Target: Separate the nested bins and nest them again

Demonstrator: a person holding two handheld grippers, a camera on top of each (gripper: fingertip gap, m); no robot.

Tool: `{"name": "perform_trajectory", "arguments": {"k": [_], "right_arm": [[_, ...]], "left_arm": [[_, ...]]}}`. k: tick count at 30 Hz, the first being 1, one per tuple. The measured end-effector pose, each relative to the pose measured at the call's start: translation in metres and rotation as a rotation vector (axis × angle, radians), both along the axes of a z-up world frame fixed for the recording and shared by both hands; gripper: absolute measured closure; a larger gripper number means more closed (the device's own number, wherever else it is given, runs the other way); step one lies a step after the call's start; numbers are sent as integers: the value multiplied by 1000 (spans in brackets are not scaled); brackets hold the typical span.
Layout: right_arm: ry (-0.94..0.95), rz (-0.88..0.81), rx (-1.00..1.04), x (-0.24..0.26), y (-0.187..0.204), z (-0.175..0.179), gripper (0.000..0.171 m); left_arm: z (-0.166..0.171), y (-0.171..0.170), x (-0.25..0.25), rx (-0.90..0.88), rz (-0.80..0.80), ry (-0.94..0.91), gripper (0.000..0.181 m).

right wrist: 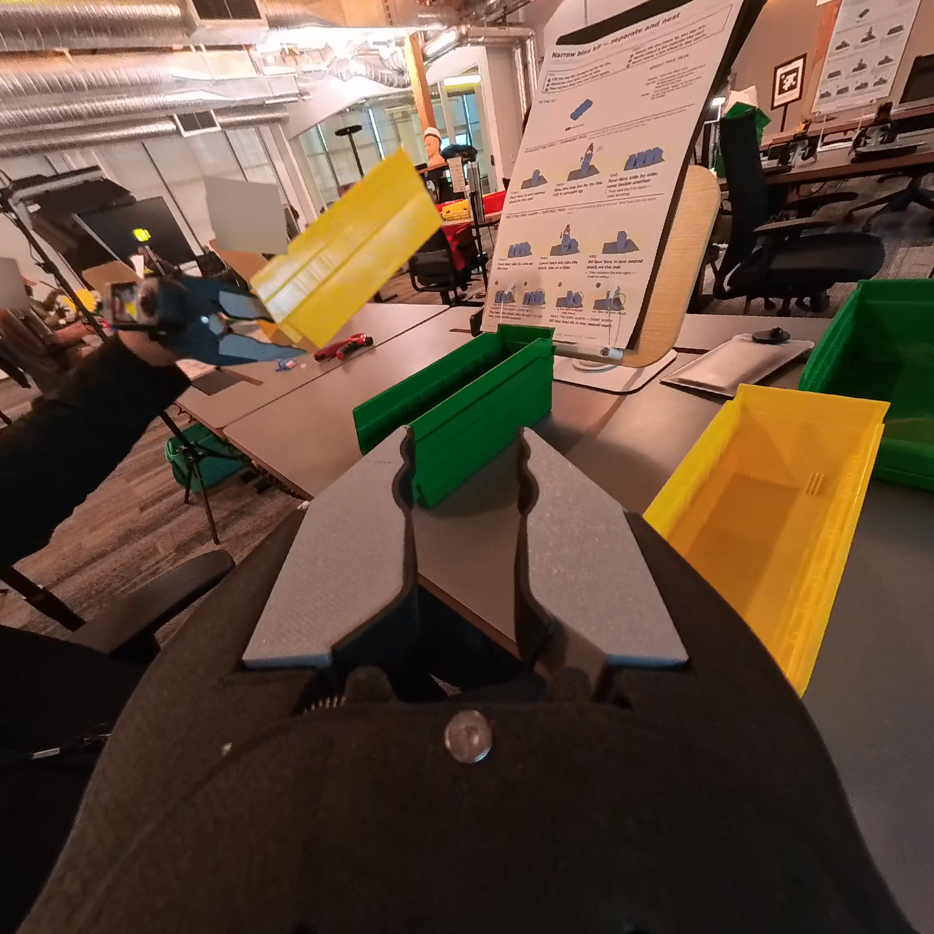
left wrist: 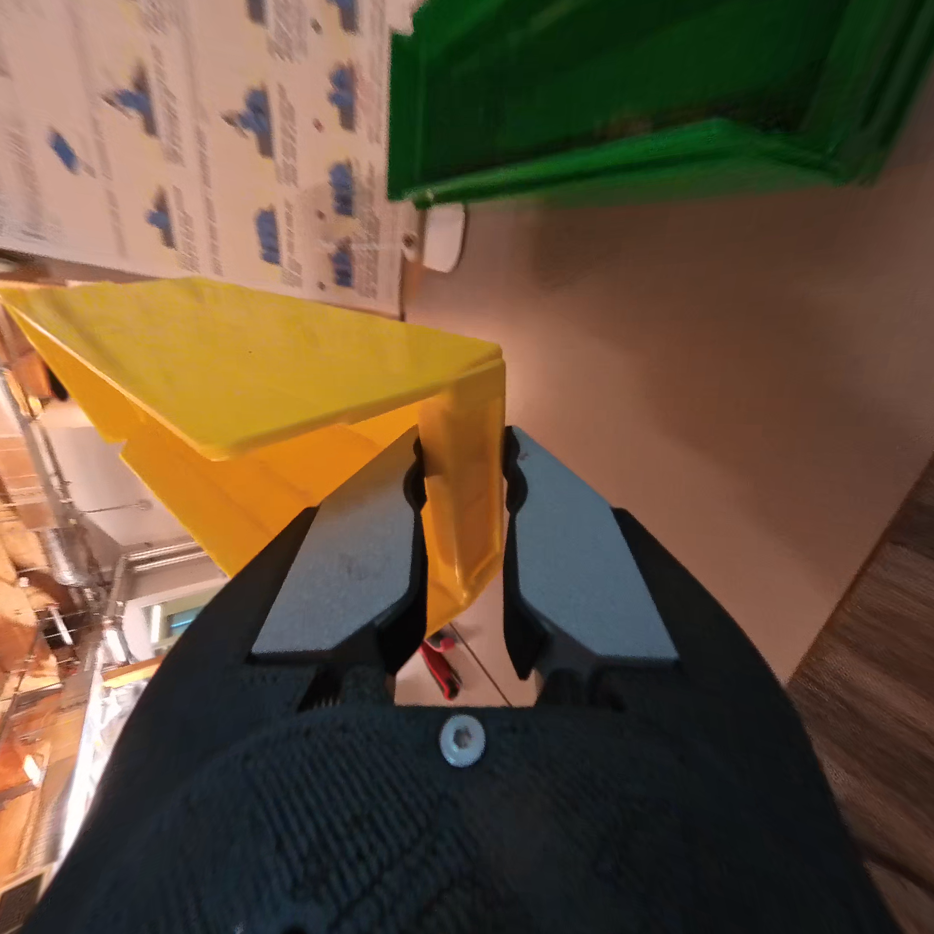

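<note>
My left gripper [left wrist: 462,439] is shut on the end wall of a narrow yellow bin [left wrist: 252,379] and holds it in the air, tilted. The right wrist view shows that bin [right wrist: 348,258] lifted at the left, well above the table, with the left gripper [right wrist: 263,328] at its lower end. My right gripper [right wrist: 465,445] is open and empty, just short of the near end of a narrow green bin [right wrist: 455,404] that stands on the table. A wider yellow bin [right wrist: 758,515] stands to the right, with a larger green bin [right wrist: 879,374] beyond it. A green bin [left wrist: 606,101] is at the top of the left wrist view.
An instruction board [right wrist: 606,177] stands on its base behind the narrow green bin. A grey pouch [right wrist: 733,364] lies to its right. A red-handled tool [right wrist: 343,348] lies on the far table. The table edge [right wrist: 283,480] runs at the left, with a black chair [right wrist: 151,596] below it.
</note>
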State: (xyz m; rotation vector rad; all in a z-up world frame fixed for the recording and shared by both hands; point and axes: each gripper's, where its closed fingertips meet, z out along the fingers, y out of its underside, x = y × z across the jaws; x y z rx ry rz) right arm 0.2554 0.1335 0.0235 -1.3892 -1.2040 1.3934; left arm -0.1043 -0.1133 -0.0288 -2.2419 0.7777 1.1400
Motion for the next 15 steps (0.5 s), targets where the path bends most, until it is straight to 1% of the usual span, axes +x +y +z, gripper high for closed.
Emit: {"name": "perform_trajectory", "arguments": {"k": [3, 6, 9, 12, 15], "right_arm": [[0, -2, 4, 0, 0, 1, 135], [0, -2, 6, 0, -1, 1, 135], [5, 2, 8, 0, -3, 2, 136], [4, 13, 18, -2, -7, 3, 135], [-1, 16, 26, -4, -8, 3, 135]], "left_arm": [[21, 25, 26, 53, -33, 47, 154], [25, 50, 58, 60, -75, 31, 154], [10, 72, 87, 31, -124, -29, 154], [-15, 91, 105, -4, -148, -79, 154], [-42, 102, 111, -74, -160, -55, 154]]}}
